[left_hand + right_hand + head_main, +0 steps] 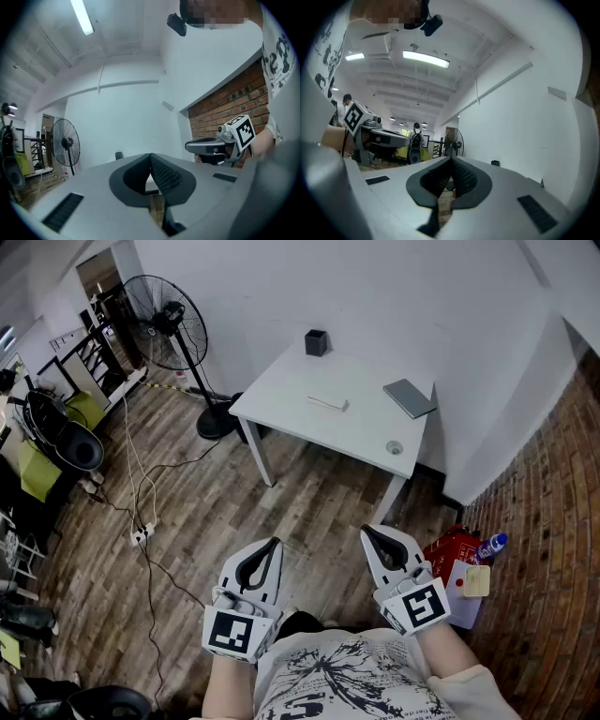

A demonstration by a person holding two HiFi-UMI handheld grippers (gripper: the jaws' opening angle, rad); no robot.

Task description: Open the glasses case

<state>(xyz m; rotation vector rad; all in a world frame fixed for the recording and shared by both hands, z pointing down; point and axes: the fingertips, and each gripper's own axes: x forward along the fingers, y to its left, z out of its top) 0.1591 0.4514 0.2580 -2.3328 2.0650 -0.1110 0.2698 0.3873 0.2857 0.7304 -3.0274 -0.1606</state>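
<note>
Left tongs (275, 541), right tongs (366, 530) both closed, empty; grey glasses case (409, 397) flat on table (281, 392).

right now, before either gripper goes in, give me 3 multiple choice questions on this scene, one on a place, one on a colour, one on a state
1. Where does the grey case lie on the white table?
A. by its right edge in the head view
B. at its left corner
C. on the floor beneath it

2. What colour is the small cup at the table's far corner?
A. red
B. black
C. yellow

3. How do the left gripper and the right gripper stand?
A. both shut and empty
B. both wide open
C. the right one shut on the case

Answers: 1 A, the case sits at the table's right side. 2 B, the cup looks black. 3 A, each gripper view shows the pads together with nothing between them.
</note>
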